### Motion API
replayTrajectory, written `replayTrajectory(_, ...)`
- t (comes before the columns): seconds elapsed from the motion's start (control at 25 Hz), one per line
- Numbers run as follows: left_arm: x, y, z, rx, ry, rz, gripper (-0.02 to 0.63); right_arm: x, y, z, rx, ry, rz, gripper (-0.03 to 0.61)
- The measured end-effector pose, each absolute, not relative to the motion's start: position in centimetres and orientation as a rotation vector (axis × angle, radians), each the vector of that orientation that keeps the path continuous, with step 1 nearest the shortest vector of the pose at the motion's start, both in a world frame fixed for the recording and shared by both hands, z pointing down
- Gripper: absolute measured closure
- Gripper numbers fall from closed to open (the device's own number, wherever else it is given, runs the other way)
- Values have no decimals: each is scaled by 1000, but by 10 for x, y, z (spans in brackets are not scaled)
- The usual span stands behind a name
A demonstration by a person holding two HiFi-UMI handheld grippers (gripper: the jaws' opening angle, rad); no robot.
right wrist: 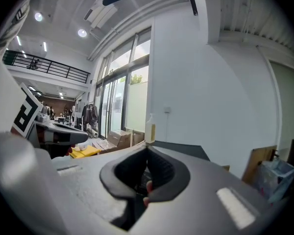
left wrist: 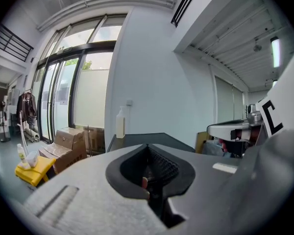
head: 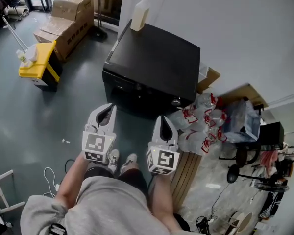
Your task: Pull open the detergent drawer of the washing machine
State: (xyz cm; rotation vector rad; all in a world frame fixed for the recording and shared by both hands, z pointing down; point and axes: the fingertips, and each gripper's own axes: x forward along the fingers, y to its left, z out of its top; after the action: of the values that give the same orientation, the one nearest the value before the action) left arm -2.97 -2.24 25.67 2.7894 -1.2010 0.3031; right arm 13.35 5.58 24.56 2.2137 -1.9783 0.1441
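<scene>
Left gripper [head: 108, 109] and right gripper [head: 163, 120], fingers pressed together and empty, aim at the washing machine [head: 154, 62], poised for approach.

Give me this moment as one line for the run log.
stage: pre-contact | left gripper: shut, empty | right gripper: shut, empty | both short of washer, not touching | bottle on washer top
</scene>
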Motion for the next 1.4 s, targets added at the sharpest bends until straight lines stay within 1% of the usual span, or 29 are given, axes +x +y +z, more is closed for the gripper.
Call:
replayTrajectory(0.4, -18, -69, 301, 2692, -1282, 379, 603, 144, -11, 291, 2107, -2057, 220, 574)
replayTrajectory(1.12, -14, -145, 436, 2506, -1374, 457, 603, 153, -88, 421, 1970, -2105, 401, 575)
replayTrajectory(1.24, -14, -154, 453, 2484, -1377, 425, 603, 152, -91, 437, 1956, -2105, 420, 574)
replayTrajectory(1.4, -12, -163, 466, 2363, -1319, 248, 603, 152, -91, 453, 1930, -2110, 440, 575)
